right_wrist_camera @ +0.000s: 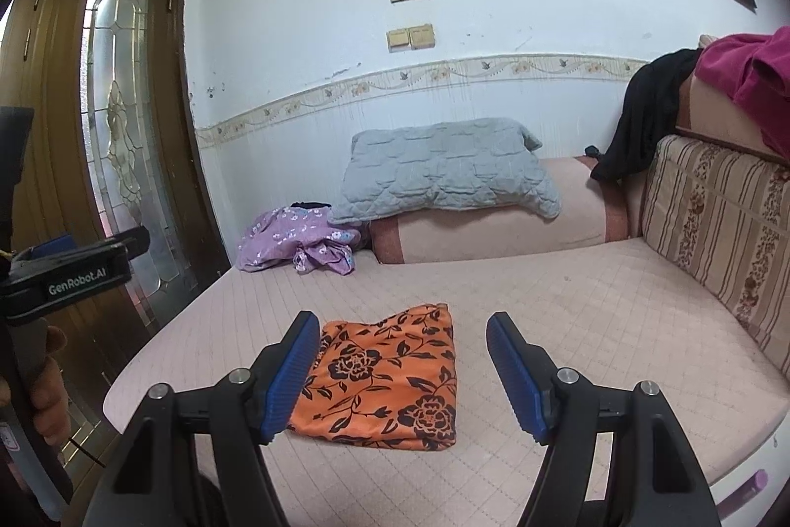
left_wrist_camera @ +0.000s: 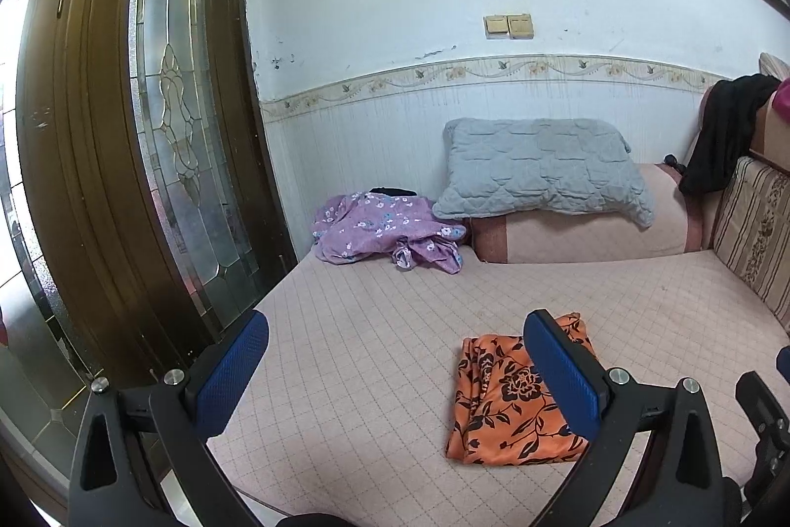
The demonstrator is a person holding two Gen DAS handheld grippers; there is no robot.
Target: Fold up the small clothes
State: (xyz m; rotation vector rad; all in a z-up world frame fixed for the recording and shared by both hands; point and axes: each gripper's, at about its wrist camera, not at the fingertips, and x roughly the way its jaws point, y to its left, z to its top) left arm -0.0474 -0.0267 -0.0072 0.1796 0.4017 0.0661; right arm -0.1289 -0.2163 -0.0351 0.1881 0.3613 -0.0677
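Note:
An orange cloth with black flowers (left_wrist_camera: 508, 398) (right_wrist_camera: 390, 379) lies folded flat on the pink quilted mattress (left_wrist_camera: 370, 354) (right_wrist_camera: 592, 319). My left gripper (left_wrist_camera: 397, 319) hovers above the mattress, open wide, with nothing between its blue pads; the orange cloth shows partly behind its right finger. My right gripper (right_wrist_camera: 402, 320) is open too, held above the orange cloth without touching it. A crumpled purple floral garment (left_wrist_camera: 375, 230) (right_wrist_camera: 291, 243) lies at the far left of the mattress by the wall.
A grey quilted pillow (left_wrist_camera: 538, 166) (right_wrist_camera: 444, 166) rests on a bolster at the back. A black garment (left_wrist_camera: 726, 127) and a magenta cloth (right_wrist_camera: 750, 67) hang over the striped sofa back (right_wrist_camera: 716, 230) on the right. A wooden glass door (left_wrist_camera: 123, 132) stands left. A hand (right_wrist_camera: 49, 393) holds the left gripper's body (right_wrist_camera: 69, 270).

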